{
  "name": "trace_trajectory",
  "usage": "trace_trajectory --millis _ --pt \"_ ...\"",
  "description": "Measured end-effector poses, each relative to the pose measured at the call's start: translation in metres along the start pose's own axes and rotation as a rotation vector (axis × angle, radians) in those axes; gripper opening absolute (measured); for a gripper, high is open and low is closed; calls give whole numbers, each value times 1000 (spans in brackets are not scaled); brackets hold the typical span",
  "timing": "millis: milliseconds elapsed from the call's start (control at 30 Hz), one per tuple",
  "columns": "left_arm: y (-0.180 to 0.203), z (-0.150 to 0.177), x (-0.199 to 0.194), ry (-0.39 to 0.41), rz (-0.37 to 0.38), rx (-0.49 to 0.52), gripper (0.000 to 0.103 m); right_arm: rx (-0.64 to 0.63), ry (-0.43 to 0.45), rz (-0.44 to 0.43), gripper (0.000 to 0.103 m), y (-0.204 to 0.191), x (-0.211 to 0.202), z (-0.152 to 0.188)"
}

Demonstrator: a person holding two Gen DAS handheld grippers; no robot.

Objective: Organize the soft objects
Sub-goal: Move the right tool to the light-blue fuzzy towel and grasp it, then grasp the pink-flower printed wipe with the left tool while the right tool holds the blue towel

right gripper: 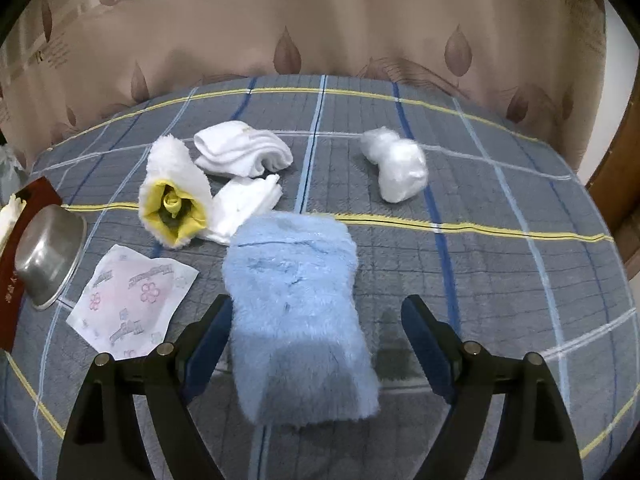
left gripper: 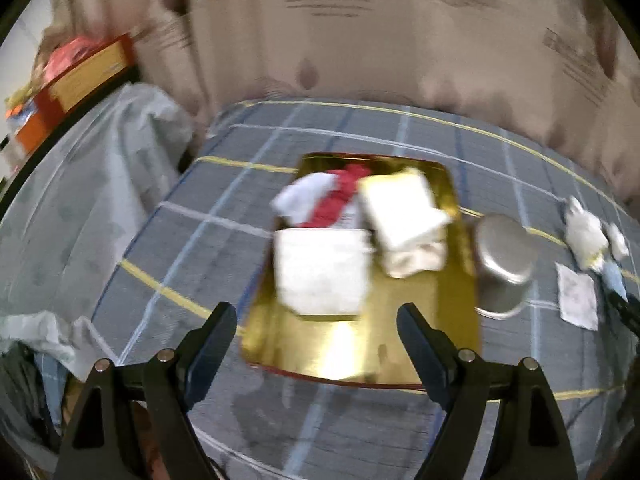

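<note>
The blue fluffy cloth [right gripper: 298, 312] lies between the wide-apart fingers of the right gripper [right gripper: 316, 320], unclamped, long axis toward twelve o'clock.

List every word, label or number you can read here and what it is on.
"passing thread": curtain, top edge, partly cut off.
"R": curtain, upper right; further letters blurred.
Purple script brand, repeated: white sachet, too distorted to read.
Gold characters: dark red tray edge, too small.
Left wrist view: everything blurred.
</note>
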State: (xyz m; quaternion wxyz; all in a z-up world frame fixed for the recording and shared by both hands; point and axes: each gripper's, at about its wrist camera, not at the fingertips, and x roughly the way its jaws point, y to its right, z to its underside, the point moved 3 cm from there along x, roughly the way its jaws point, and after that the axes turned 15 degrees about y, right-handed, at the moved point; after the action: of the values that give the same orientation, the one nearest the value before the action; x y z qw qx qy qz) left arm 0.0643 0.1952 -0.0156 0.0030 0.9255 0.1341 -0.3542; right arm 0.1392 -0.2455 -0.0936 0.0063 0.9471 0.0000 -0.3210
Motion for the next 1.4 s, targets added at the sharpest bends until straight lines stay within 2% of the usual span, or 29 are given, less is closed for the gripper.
trace_trajectory --millis 67,133,267,367,733,867,1033,1167,1267,1400 --pt "23 1 -2 -6 33 39 84 6 -1 -23 81 -2 5 2" --pt "43 3 -3 -12 65 71 84 1 -6 -35 74 -5 11 3" --pt "87 7 -4 -34 155 125 84 -17 3 -42 44 -9 16 4" --pt "119 8 -6 -47 211 162 84 -10 7 -43 33 -5 14 3" --pt "221 19 0 -96 365 280 85 23 26 104 30 61 -12 24" --pt "254 24 10 -121 405 310 84 67 36 80 31 70 -15 28" --pt "286 25 28 -167 467 267 85 82 34 63 33 71 -12 29" --pt "311 28 39 -189 493 277 85 88 35 54 35 71 -12 28" --pt "324 31 50 -211 503 276 85 88 35 52 36 71 -11 28" --pt "331 34 66 -221 471 268 85 90 35 51 36 71 -11 28"
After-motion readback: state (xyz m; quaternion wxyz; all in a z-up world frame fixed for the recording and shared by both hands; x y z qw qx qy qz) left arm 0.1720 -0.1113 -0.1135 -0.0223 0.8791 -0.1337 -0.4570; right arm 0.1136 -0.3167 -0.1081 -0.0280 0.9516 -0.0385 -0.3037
